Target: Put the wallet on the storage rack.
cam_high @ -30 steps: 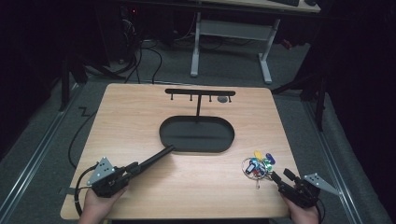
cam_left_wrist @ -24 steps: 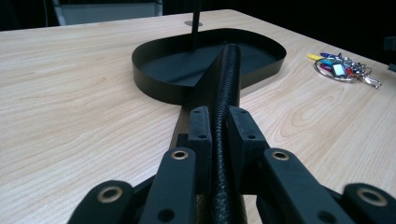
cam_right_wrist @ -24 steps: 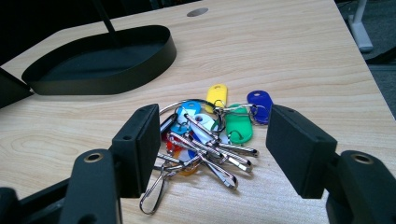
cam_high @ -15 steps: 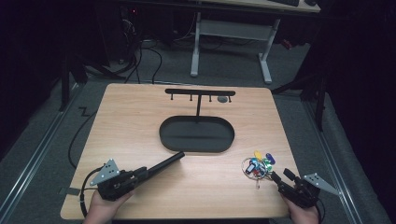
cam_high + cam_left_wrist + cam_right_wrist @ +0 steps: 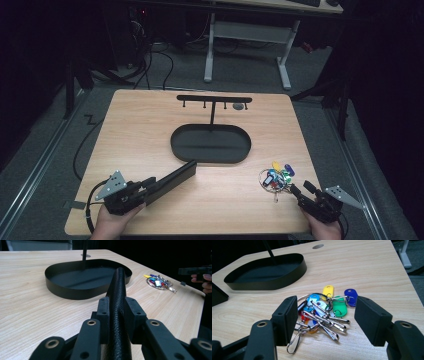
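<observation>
Jaws on my left gripper (image 5: 150,186) are clamped on a long black textured case (image 5: 172,180), which runs forward between the pads in the left gripper view (image 5: 117,315); they have just been opening a little, yet the pads still press its sides. The case's far end lies near the rim of the black oval tray (image 5: 210,145), just short of it. My right gripper (image 5: 300,192) stands wide with nothing held; its pads flank the bunch of keys (image 5: 324,312) with coloured tags, apart from it on both sides.

Against a second ago, the case tip has swung rightward along the tray's near rim, and my left hand sits a little further right. The right gripper and keys lie as before.

Both hands work close to the table's (image 5: 225,210) near edge. Bare wood stretches between case and keys, and left of the tray. The keys lie near the right edge.
</observation>
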A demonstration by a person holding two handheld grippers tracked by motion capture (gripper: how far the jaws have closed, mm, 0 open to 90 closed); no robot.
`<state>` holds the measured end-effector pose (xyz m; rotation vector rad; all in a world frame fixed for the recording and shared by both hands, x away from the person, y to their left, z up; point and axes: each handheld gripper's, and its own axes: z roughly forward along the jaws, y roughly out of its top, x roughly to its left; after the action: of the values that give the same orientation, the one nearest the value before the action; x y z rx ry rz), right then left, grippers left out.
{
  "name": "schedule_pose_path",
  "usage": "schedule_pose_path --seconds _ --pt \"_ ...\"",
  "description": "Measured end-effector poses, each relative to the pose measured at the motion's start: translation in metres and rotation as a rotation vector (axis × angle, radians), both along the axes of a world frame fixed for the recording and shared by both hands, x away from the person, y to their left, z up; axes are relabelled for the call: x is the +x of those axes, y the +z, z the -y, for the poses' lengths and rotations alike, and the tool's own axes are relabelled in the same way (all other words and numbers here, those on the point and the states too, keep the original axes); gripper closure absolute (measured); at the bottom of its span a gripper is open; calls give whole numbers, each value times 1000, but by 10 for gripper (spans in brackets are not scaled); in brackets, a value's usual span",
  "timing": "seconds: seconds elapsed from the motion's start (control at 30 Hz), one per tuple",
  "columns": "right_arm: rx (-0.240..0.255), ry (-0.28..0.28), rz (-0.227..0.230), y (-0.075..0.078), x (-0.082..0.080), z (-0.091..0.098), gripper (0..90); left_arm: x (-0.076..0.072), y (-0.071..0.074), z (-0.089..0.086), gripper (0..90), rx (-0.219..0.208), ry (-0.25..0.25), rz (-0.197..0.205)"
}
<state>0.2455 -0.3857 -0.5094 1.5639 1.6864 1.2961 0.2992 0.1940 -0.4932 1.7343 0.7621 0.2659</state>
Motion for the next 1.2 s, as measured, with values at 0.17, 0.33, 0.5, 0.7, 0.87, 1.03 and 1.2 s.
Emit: schedule_pose_path --seconds 0.17,0.33,0.5,0.7,0.87,1.03,1.2 --pt "-2 3 -4 0 0 -1 358 0 -1 -1 730 -2 0 1" --pt "-2 5 -5 -1 0 -1 358 1 -2 -3 705 1 -2 -5" --pt "2 4 -9 -1 0 -1 358 1 -5 -2 669 14 -11 -12" --pt "-2 6 -9 -1 1 -1 358 -1 -5 -1 645 49 -11 0" --pt "-2 7 -9 -1 0 -1 358 -4 -6 2 617 111 -11 25" --pt "-3 9 -10 -1 0 -1 358 -8 -5 4 626 164 13 67" --pt "-3 11 -12 -1 1 -1 358 -11 -4 6 630 205 15 94"
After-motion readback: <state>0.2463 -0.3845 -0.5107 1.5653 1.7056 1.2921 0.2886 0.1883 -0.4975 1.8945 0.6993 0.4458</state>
